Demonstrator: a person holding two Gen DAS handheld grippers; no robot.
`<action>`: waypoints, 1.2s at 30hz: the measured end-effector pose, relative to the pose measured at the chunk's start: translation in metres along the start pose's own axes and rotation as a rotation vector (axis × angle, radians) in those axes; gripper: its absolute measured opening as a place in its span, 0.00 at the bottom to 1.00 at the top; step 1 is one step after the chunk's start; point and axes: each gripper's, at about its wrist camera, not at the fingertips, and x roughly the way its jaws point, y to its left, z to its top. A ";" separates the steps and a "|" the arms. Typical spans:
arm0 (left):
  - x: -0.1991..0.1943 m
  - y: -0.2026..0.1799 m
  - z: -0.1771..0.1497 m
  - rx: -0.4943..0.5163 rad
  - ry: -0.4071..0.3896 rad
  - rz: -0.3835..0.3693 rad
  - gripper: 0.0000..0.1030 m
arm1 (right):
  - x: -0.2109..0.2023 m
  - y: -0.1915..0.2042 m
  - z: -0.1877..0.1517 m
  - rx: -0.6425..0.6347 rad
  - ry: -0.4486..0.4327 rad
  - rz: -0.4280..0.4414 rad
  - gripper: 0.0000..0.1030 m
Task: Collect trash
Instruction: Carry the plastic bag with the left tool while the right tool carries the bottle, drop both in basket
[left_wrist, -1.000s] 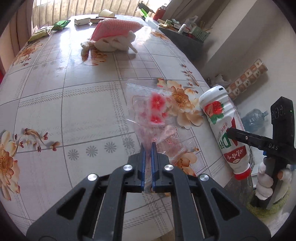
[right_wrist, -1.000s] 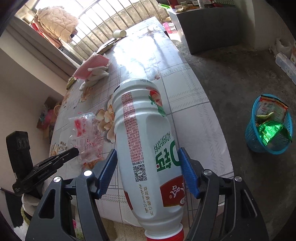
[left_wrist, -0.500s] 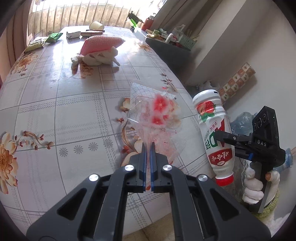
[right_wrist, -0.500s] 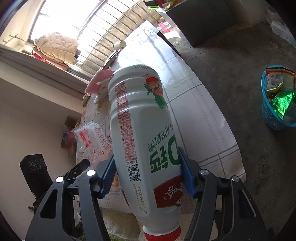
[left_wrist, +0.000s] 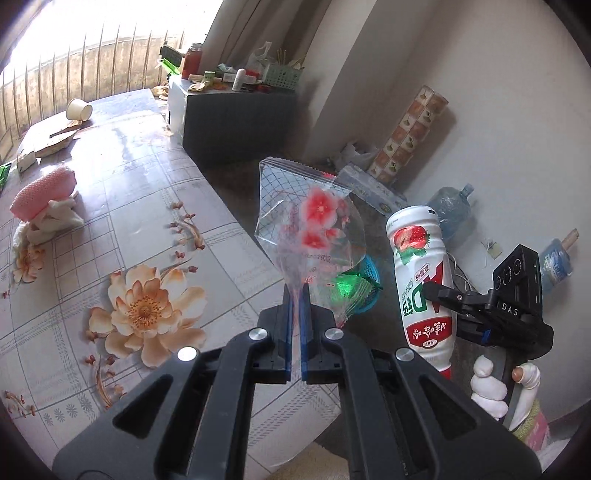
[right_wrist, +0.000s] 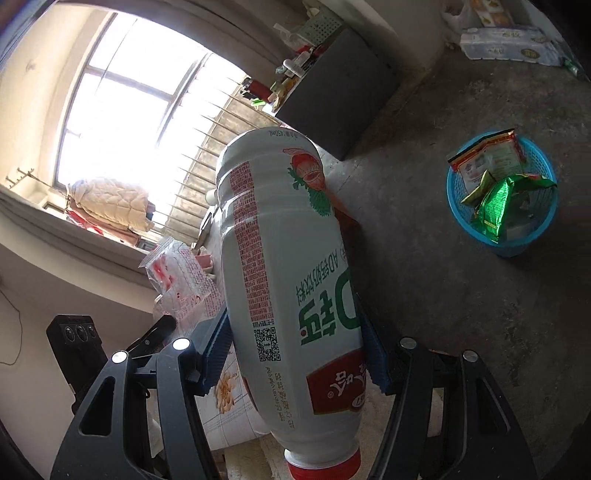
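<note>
Left gripper (left_wrist: 295, 291) was clamped tight on the bottom edge of a clear flower-print bag (left_wrist: 309, 236), which stood up off the table (left_wrist: 122, 229) edge. Right gripper (right_wrist: 293, 332) squeezed a white bottle (right_wrist: 284, 280) across its body, red cap toward the camera, held over the floor beside the table. Blue basket (right_wrist: 517, 243) of wrappers sat on the floor, well apart from the bottle.

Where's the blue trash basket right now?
The round blue plastic mesh basket stands on the grey concrete floor at the right wrist view's right, beyond the table, already holding snack wrappers; the left wrist view glimpses it behind the held clear bag.
</note>
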 end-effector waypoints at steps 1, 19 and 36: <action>0.014 -0.011 0.008 0.018 0.016 -0.014 0.01 | -0.008 -0.015 0.005 0.039 -0.029 -0.013 0.59; 0.225 -0.099 0.040 0.159 0.348 -0.038 0.01 | 0.073 -0.286 0.019 0.880 0.008 -0.128 0.59; 0.252 -0.091 0.041 0.142 0.377 -0.015 0.01 | 0.132 -0.320 0.101 0.907 -0.031 -0.169 0.70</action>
